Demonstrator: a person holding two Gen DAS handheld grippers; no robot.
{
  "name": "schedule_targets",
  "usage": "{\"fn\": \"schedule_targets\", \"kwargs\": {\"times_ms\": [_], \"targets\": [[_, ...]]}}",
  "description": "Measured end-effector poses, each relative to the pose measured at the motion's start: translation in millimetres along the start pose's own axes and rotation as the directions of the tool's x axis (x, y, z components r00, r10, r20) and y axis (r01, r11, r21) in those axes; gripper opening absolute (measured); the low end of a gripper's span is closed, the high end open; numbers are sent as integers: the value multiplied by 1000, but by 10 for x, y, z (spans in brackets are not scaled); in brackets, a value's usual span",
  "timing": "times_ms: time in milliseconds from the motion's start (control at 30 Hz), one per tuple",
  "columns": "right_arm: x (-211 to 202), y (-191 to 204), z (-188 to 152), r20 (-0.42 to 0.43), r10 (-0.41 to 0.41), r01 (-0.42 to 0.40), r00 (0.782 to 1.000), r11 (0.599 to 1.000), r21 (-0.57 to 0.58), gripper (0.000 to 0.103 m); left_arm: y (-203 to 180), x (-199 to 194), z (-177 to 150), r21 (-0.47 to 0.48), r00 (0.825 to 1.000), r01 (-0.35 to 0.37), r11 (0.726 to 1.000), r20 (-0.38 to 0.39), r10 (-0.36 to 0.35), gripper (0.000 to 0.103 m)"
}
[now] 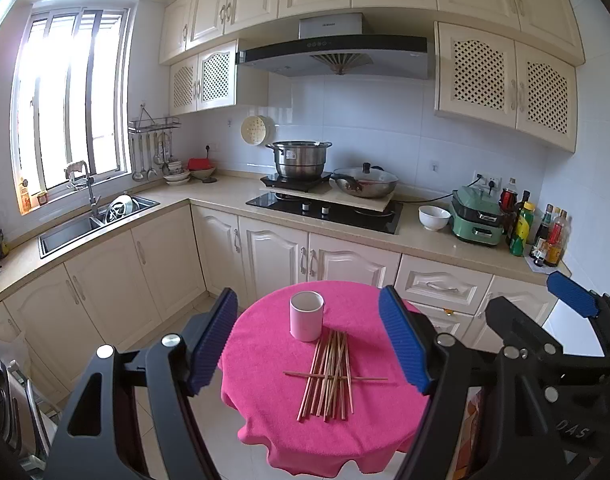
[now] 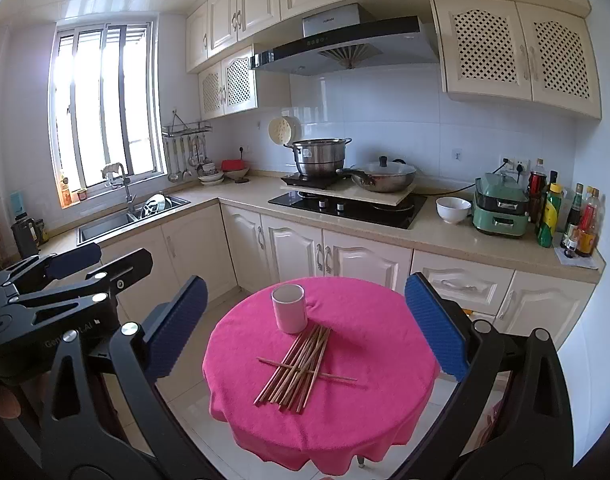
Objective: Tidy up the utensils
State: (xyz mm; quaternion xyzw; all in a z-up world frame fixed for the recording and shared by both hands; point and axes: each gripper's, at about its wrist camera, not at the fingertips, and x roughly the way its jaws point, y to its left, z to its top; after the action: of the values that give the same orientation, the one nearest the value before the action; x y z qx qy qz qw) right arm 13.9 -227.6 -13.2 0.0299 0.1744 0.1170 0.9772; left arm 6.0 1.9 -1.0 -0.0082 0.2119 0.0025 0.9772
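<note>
Nearest, the left gripper (image 1: 309, 340) and right gripper (image 2: 325, 328) hover spread wide, holding nothing. Beyond, chopsticks (image 1: 329, 376) lie heaped mid-table on the pink cloth (image 1: 265, 420); toward the far edge, the white cup (image 1: 307, 316) looks unfilled, so sorting seems unstarted.

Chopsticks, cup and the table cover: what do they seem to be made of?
Chopsticks: likely bamboo or wood, thin tan sticks with a dull, unpainted look. Cup: probably glazed ceramic, plain white with a thick rim, though plastic is possible. Table cover: soft pink cloth, like towelling, matte and fuzzy, hanging in folds at the edge.
</note>
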Motion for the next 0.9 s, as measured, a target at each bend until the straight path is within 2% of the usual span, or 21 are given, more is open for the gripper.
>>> {"fn": "schedule_targets", "kwargs": {"times_ms": [700, 900], "targets": [[70, 149, -55, -24, -4, 4, 1000, 1000, -4, 97, 19, 57, -29, -1, 1000, 4, 1000, -19, -4, 72], [133, 205, -54, -45, 7, -6, 999, 1000, 29, 97, 79, 90, -69, -1, 1000, 3, 1000, -28, -3, 72]]}}
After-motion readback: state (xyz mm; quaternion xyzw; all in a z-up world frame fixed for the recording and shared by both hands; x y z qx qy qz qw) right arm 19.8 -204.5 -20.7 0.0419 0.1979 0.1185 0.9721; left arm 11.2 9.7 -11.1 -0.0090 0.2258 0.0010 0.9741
